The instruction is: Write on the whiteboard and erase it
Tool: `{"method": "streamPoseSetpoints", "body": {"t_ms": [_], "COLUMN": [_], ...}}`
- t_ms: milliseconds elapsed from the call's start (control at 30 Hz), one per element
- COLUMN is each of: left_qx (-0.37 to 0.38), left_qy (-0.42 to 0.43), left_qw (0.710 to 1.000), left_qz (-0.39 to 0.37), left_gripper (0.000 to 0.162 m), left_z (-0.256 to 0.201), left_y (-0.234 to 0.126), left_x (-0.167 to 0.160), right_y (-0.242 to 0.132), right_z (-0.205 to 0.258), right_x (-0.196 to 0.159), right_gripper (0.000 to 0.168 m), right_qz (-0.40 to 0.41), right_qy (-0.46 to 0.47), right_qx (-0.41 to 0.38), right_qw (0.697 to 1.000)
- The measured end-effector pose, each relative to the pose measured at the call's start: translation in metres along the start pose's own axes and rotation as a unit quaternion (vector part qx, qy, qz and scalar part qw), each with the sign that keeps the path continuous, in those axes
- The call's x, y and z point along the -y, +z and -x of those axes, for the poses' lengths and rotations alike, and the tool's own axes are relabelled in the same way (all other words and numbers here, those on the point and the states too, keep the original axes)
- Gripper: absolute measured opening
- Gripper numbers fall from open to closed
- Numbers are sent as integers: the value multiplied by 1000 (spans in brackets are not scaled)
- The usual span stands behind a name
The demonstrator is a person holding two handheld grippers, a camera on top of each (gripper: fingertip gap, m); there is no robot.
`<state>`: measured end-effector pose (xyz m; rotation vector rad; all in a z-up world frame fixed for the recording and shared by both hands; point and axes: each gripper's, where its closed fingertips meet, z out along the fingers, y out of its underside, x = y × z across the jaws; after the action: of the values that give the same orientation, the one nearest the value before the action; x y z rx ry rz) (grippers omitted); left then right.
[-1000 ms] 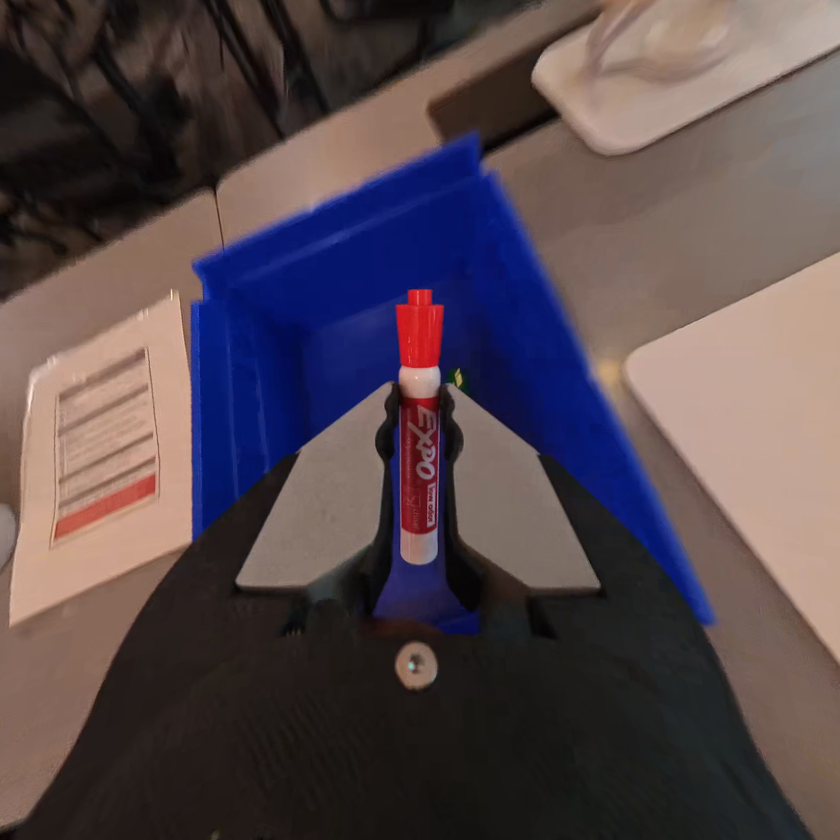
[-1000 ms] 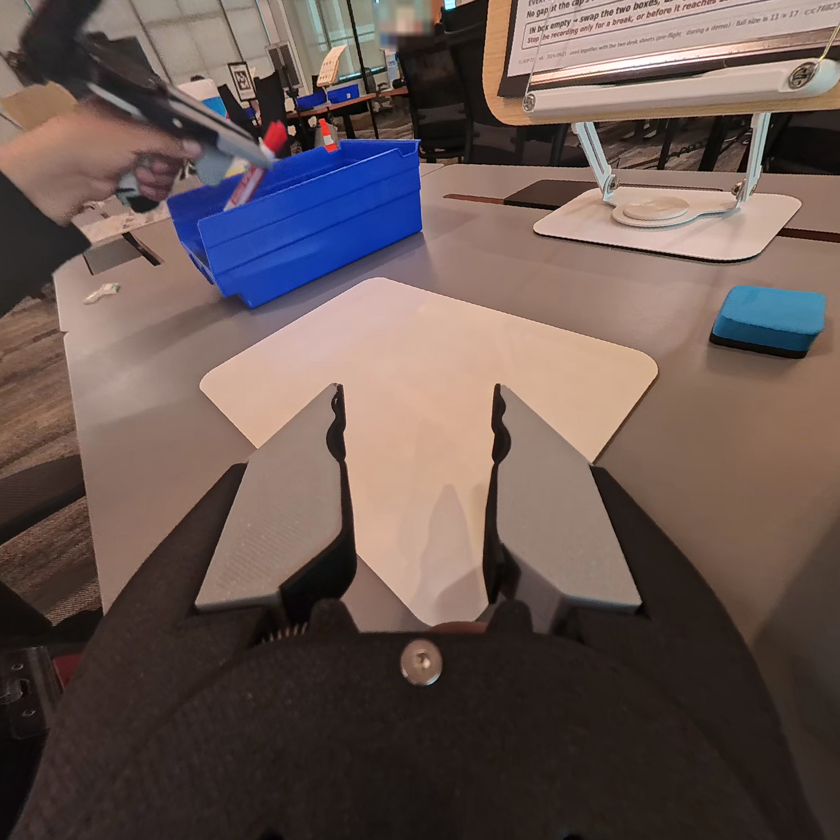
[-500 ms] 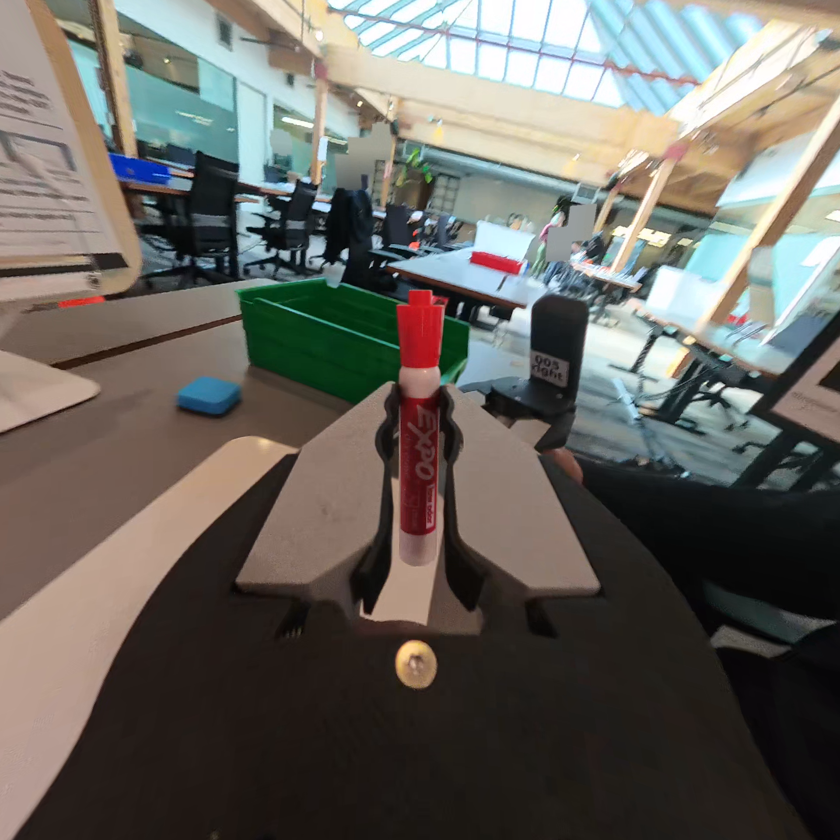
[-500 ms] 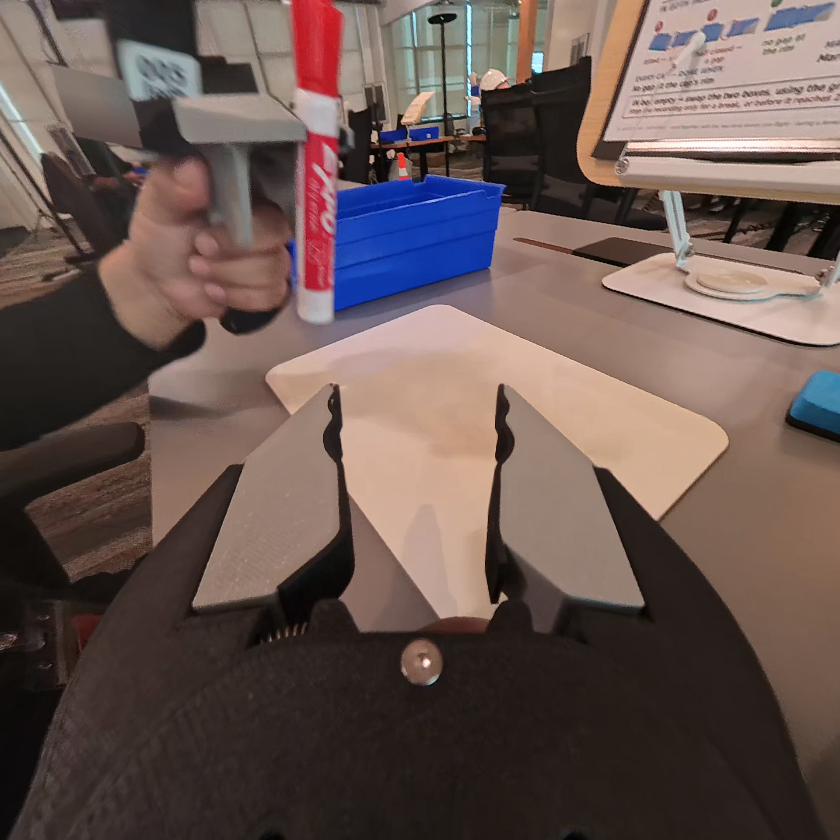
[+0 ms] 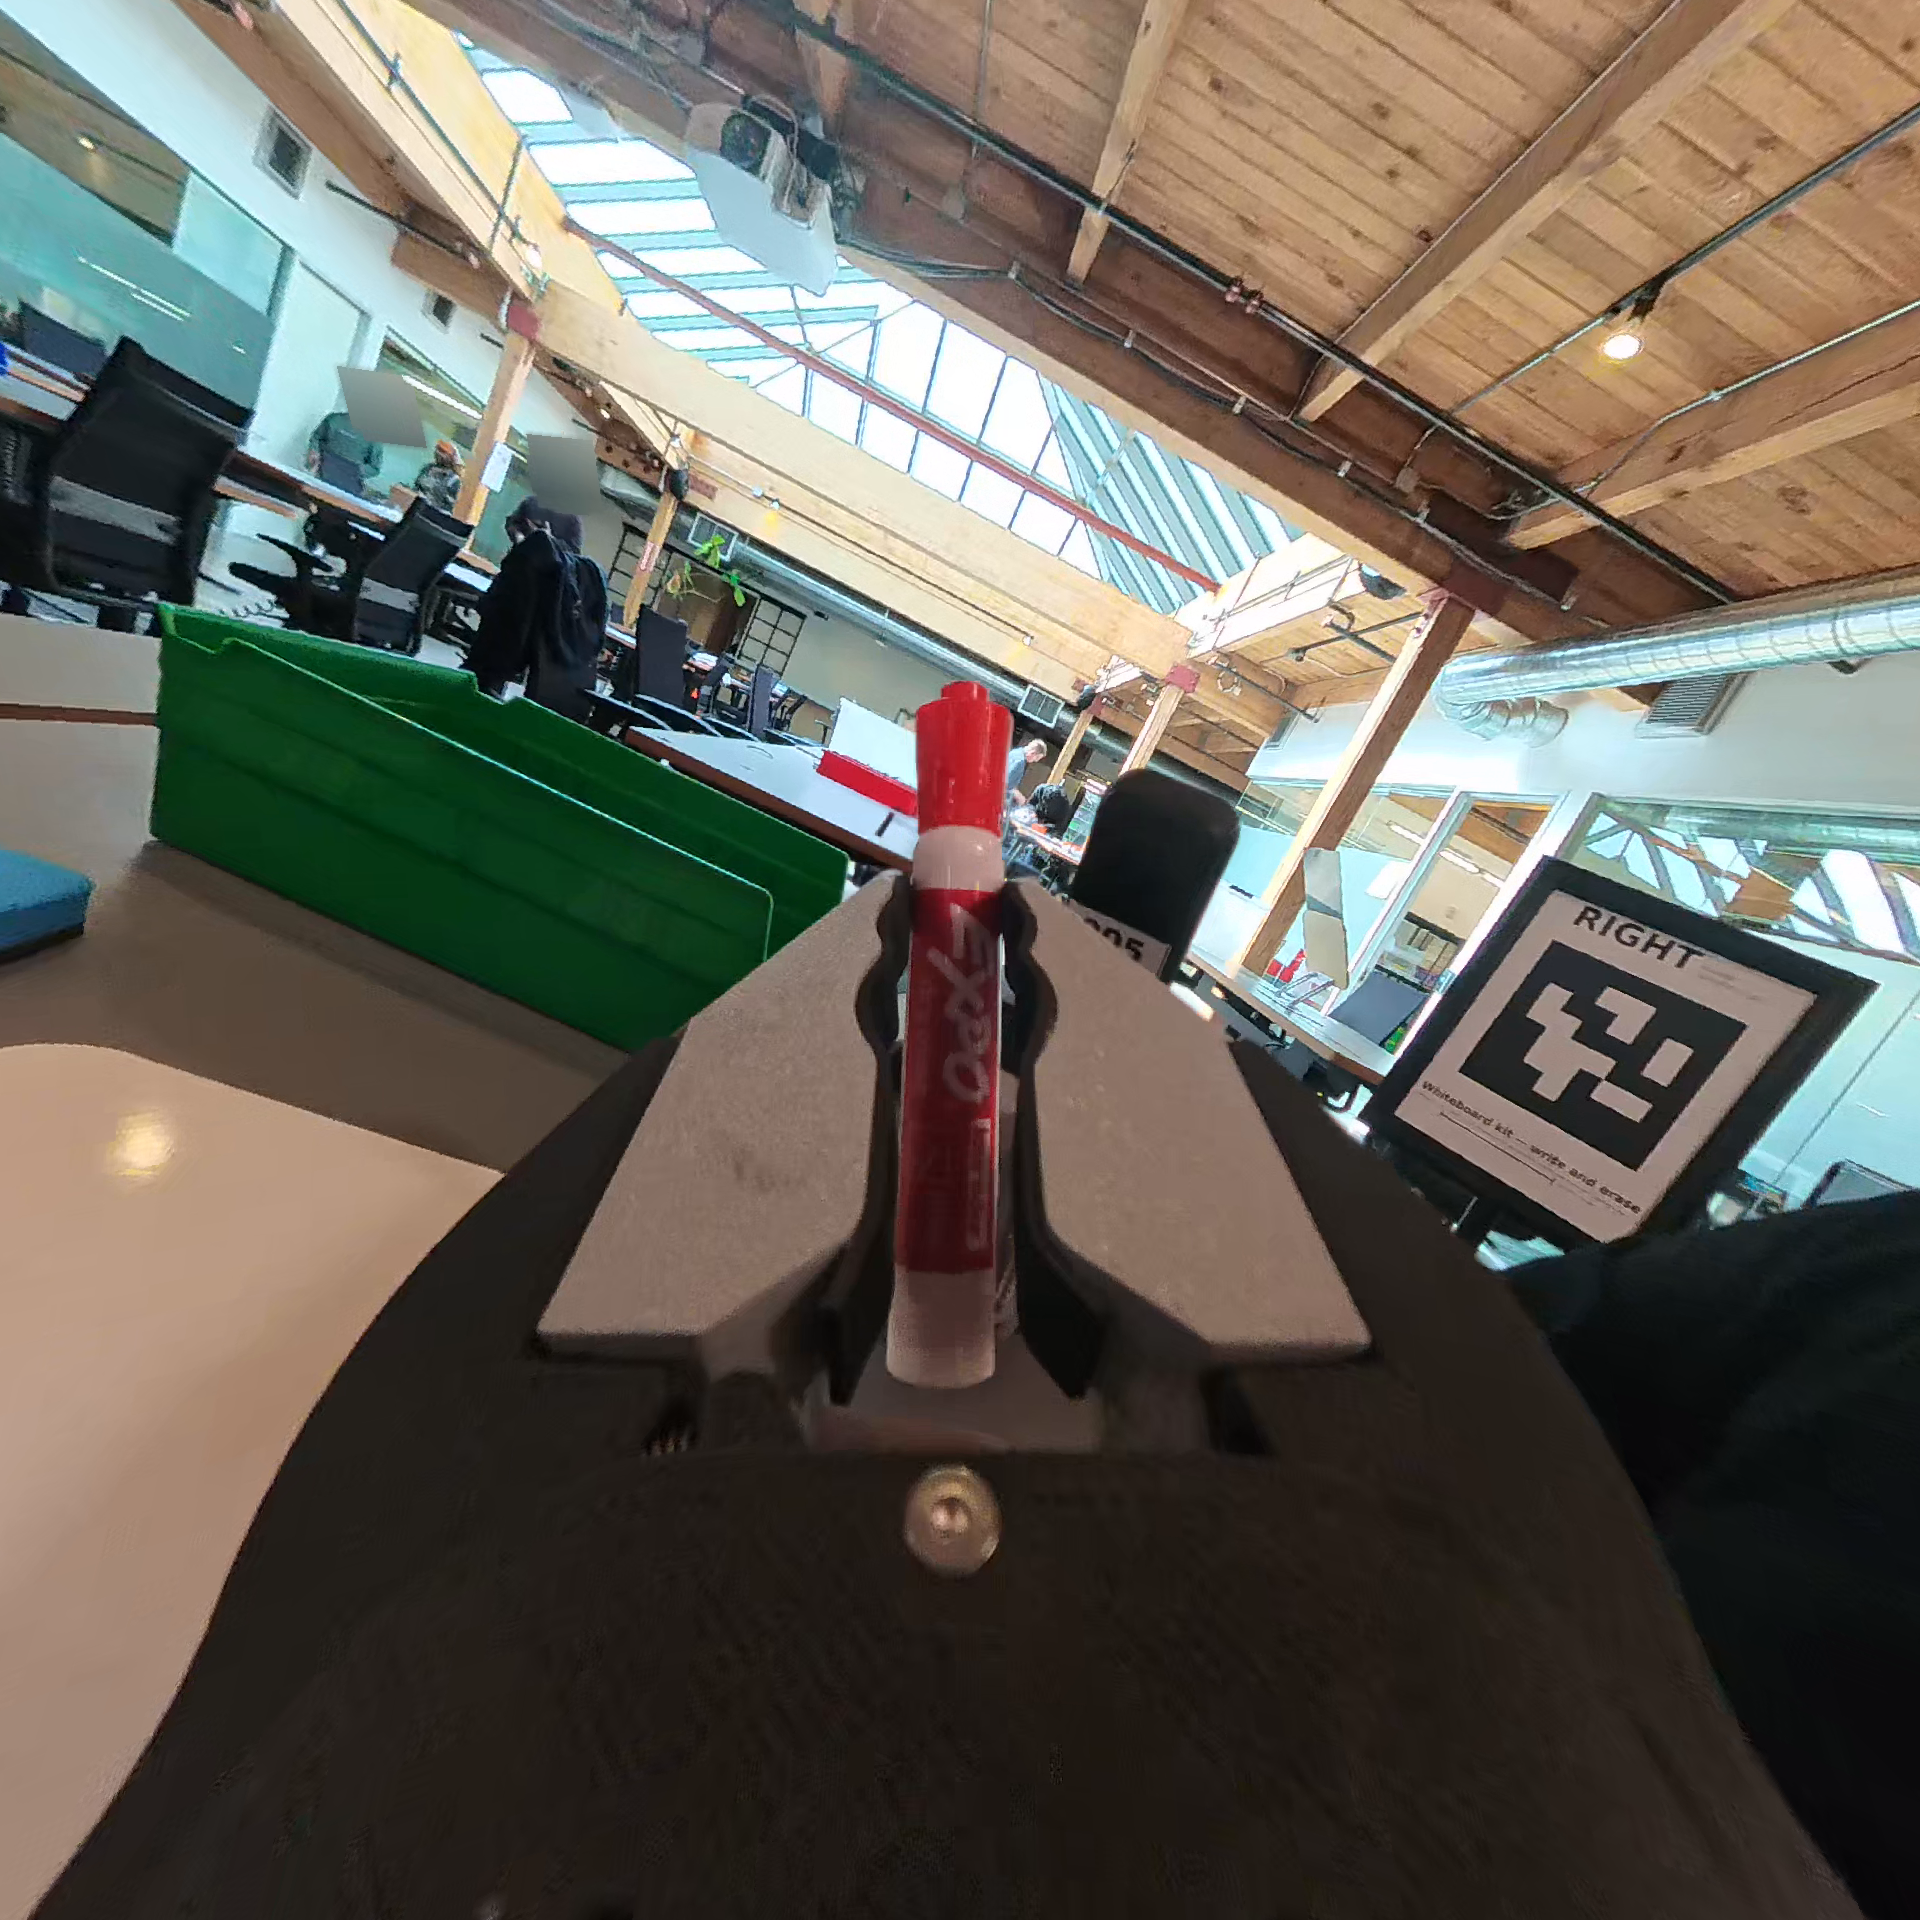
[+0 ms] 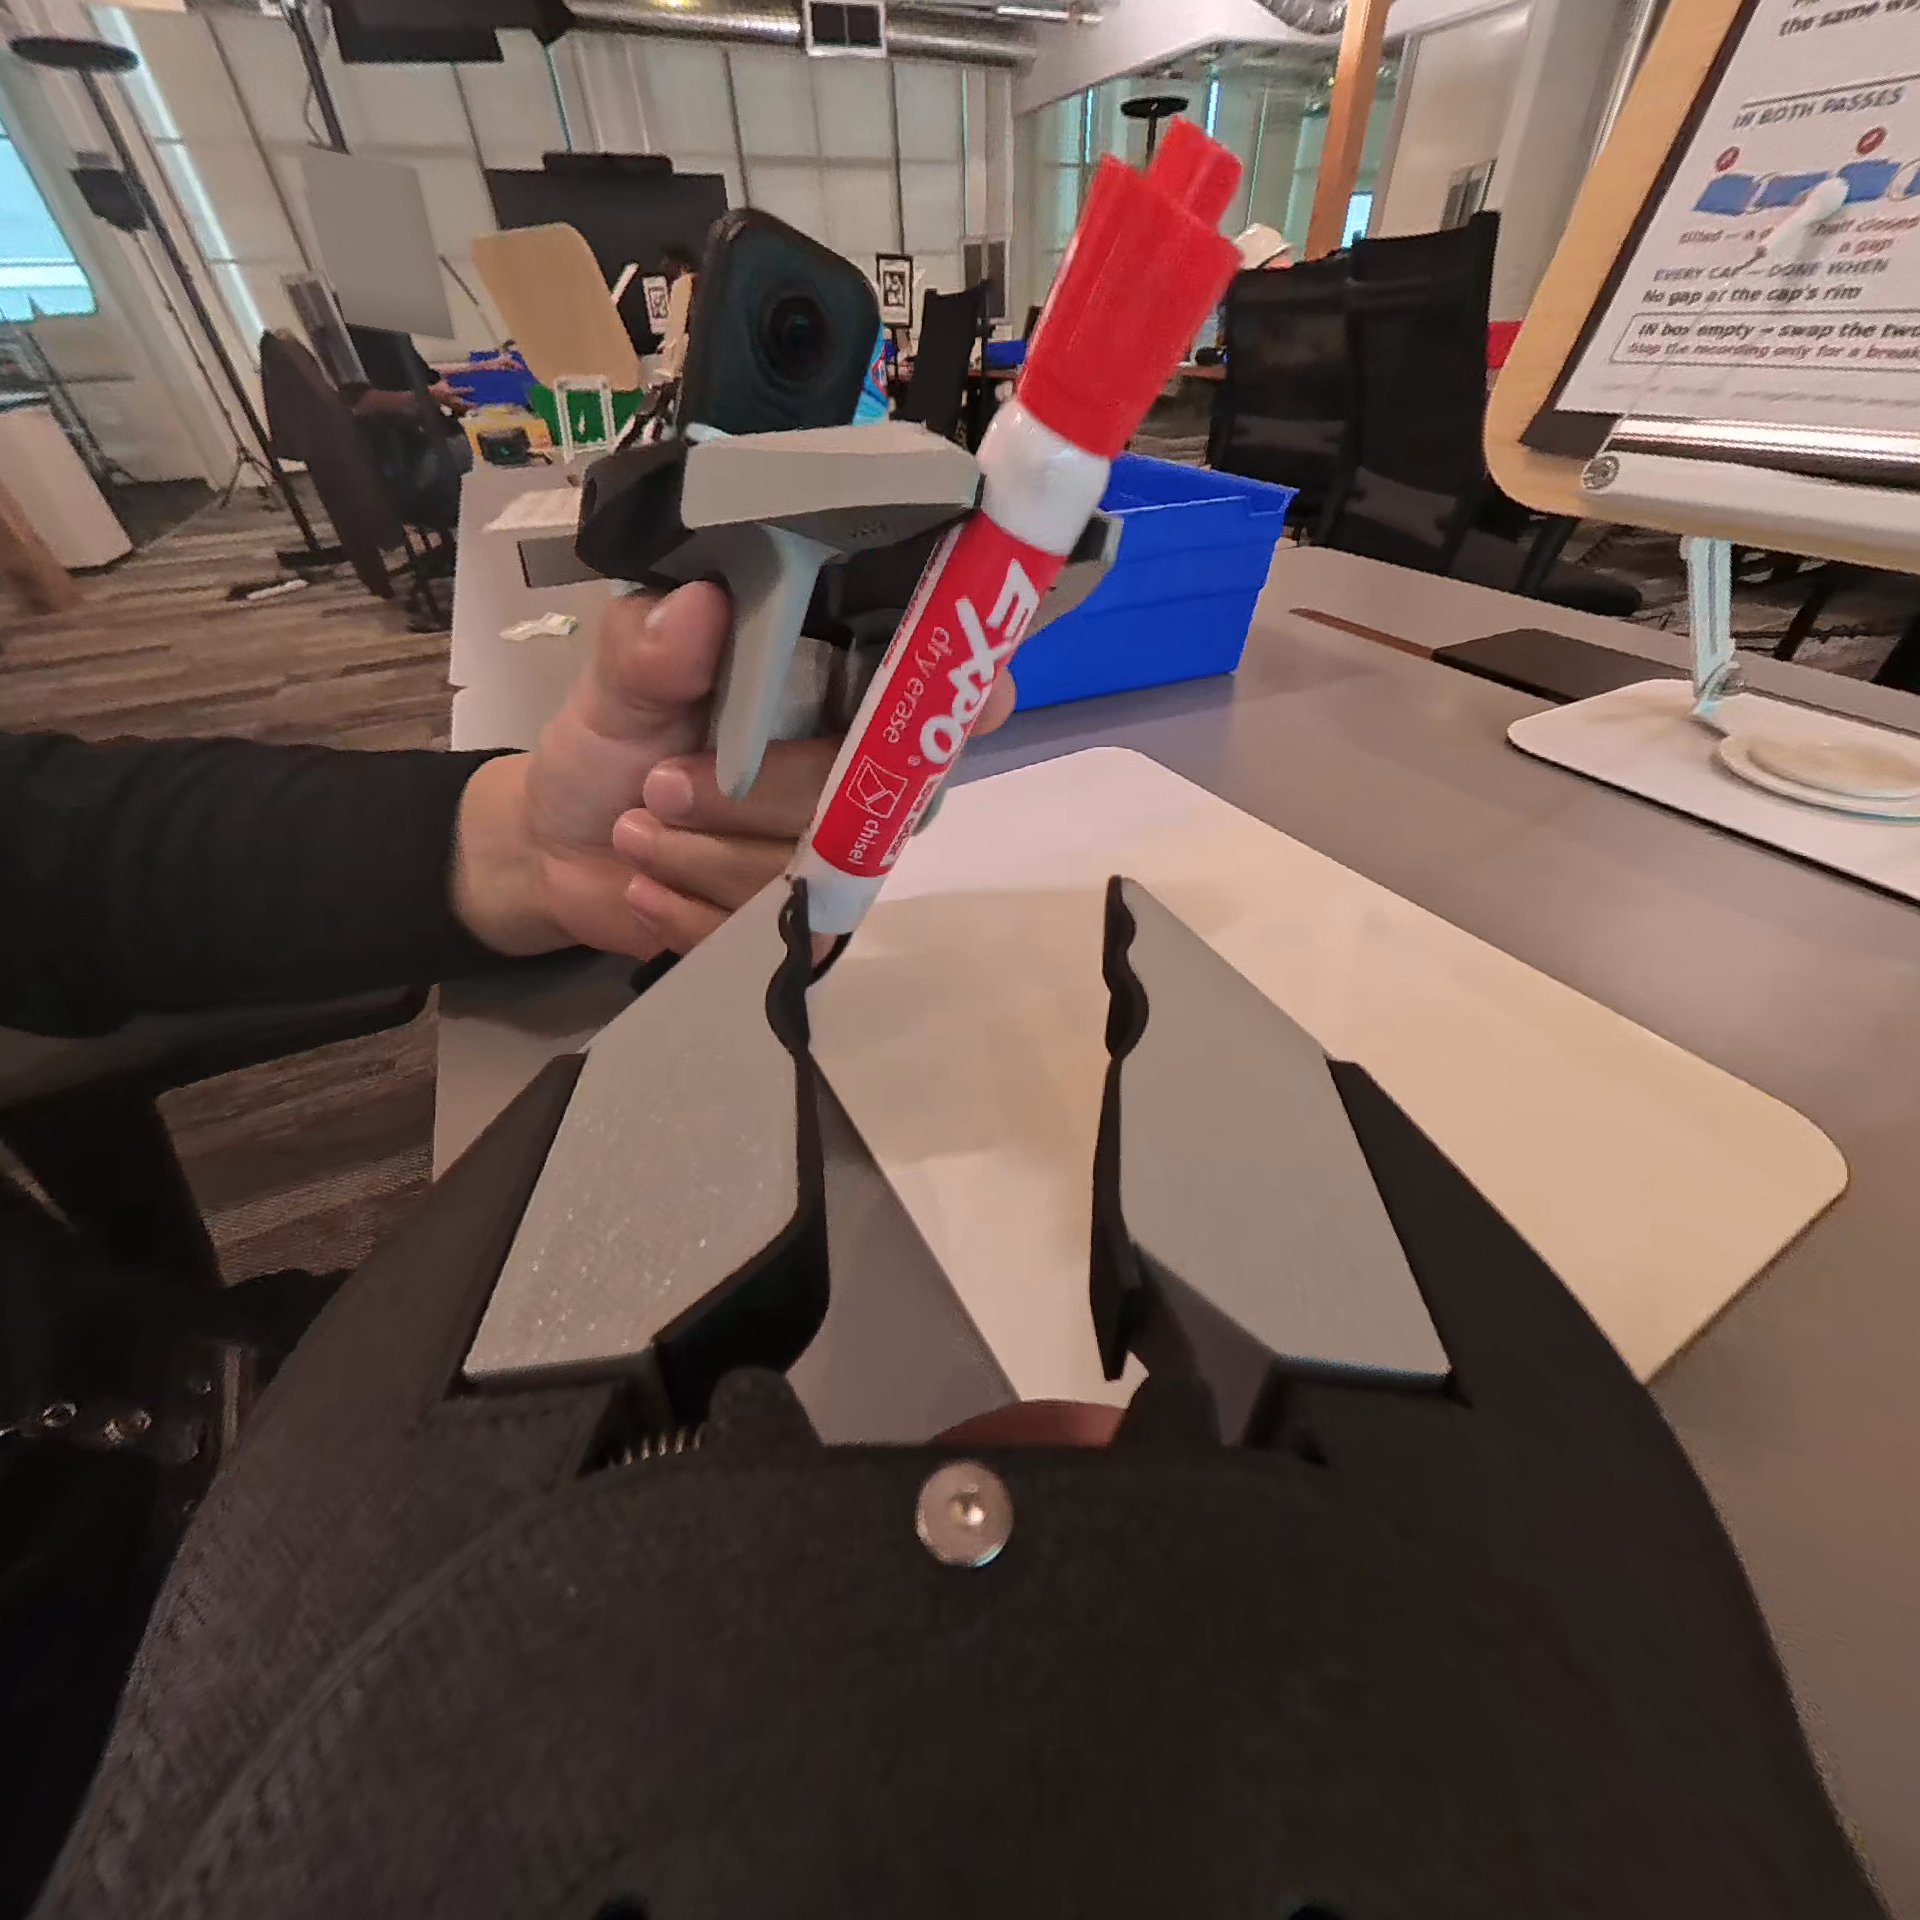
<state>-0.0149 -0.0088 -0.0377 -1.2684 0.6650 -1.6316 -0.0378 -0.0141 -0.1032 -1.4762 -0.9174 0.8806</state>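
My left gripper (image 5: 954, 894) is shut on a red capped marker (image 5: 951, 1049), cap pointing up and away. In the right wrist view the left gripper (image 6: 1029, 520) holds the marker (image 6: 997, 623) tilted in the air, cap up, just ahead of my right gripper (image 6: 951, 904), which is open and empty. The marker's lower end sits near my right gripper's left fingertip (image 6: 784, 935). The white whiteboard (image 6: 1351, 1039) lies flat on the grey table below both grippers; it also shows in the left wrist view (image 5: 156, 1247). A blue eraser (image 5: 31, 894) lies at the far left edge.
A green bin (image 5: 436, 821) stands on the table beyond the whiteboard. A blue bin (image 6: 1153, 582) stands behind the marker. A document stand with a white base (image 6: 1714, 769) is at the right. A framed marker sign (image 5: 1600, 1049) stands to the right. Across from one pair of fingers to the other is roughly 7 cm. Between my right fingertips and the blue eraser (image 5: 31, 894) there is roughly 25 cm.
The left gripper has lifted the marker out of the blue bin, swung over the whiteboard and tilted up, coming close in front of the right gripper. The right gripper stays open.
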Motion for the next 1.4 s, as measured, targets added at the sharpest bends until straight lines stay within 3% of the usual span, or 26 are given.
{"method": "streamPoseSetpoints", "body": {"t_ms": [100, 233, 267, 333, 767, 967, 1233, 1400], "left_qx": [14, -2, -4, 9, 66, 95, 135, 160], "left_qy": [19, 40, 47, 59, 30, 21, 19, -2], "left_qw": [1000, 999, 998, 998, 997, 995, 990, 985], "left_qz": [19, 27, 32, 33, 20, 32, 42, 62], "left_gripper": [15, 15, 16, 16, 17, 38, 43, 38], "left_z": [2, -9, -11, -7, 25, 38, 53, 66], "left_y": [2, 2, 2, 3, -8, -10, -15, -20], "left_x": [-7, -14, -16, -17, -12, -14, -15, -22], "right_y": [1, 4, 4, 3, -7, -17, -58, -94], "right_z": [7, 14, 14, 16, -18, -39, -87, -111], "right_x": [4, 1, 2, 1, -7, -11, -31, -31], "right_gripper": [50, 60, 54, 24, 16, 15, 16, 16], "right_qz": [-12, -5, -4, 1, 27, 28, 134, 179], "right_qy": [-14, -17, -20, -36, 2, 64, 97, 49], "right_qx": [6, 23, 20, 22, -55, -100, -263, -357], "right_qw": [1000, 1000, 1000, 999, 998, 993, 951, 915]}}
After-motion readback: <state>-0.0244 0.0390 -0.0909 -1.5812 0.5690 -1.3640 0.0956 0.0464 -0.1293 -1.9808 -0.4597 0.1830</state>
